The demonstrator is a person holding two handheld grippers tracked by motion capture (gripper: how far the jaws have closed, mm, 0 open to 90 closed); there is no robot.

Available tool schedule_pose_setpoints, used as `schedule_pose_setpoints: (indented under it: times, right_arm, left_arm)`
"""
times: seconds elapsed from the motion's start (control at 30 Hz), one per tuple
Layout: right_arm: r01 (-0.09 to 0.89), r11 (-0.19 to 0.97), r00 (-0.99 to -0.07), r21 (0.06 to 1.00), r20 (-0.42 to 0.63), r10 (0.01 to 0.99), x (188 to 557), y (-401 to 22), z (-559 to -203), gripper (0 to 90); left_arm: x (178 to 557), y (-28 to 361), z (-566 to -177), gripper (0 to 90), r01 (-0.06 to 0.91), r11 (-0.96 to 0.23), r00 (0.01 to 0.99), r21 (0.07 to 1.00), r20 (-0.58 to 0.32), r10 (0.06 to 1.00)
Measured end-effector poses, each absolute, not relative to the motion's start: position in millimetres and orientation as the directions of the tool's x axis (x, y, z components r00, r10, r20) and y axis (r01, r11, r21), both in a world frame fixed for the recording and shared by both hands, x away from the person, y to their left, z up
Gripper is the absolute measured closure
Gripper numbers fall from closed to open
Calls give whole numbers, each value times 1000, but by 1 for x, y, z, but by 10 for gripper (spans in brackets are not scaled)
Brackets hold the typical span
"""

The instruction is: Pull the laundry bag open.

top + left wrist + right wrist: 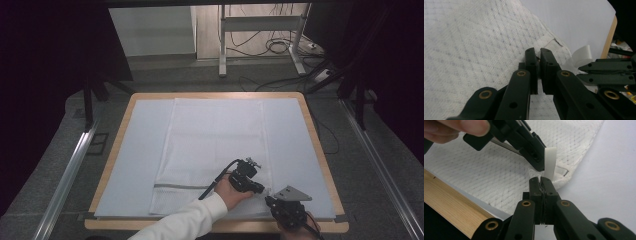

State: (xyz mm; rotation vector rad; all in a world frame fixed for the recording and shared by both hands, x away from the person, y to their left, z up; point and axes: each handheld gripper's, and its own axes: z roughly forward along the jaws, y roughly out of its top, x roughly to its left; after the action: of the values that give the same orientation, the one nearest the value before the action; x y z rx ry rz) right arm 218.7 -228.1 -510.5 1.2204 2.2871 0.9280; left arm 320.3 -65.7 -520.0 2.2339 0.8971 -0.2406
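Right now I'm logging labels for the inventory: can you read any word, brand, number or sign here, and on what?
None can be read.
White towel: woven pattern and grey stripe, no lettering.
Its white loop tag: blank ribbing.
Both tongs, left and right: plain black, no markings.

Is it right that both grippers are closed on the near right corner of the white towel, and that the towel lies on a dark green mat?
Not quite. The mat under the white towel is pale blue, not dark green, as the high view shows. The rest holds: the left gripper and the right gripper both have their jaws closed at the towel's near right corner.
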Motion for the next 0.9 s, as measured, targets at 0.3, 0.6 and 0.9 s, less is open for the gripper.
schedule_pose_setpoints:
  times: [0.3,0.6,0.9]
  right_arm:
    - [593,385,-537,707,-8,843,221,-232,-511,882]
    - [606,356,-520,711,16,854,222,-237,-510,885]
    - [601,335,-524,725,41,851,222,-238,-508,882]
  left_arm:
    - [321,-59,-514,869,658,-497,748,566,-411,522]
    - [319,-48,-510,874,646,-482,756,592,-408,512]
    - [318,-39,-507,874,644,-467,758,607,-423,496]
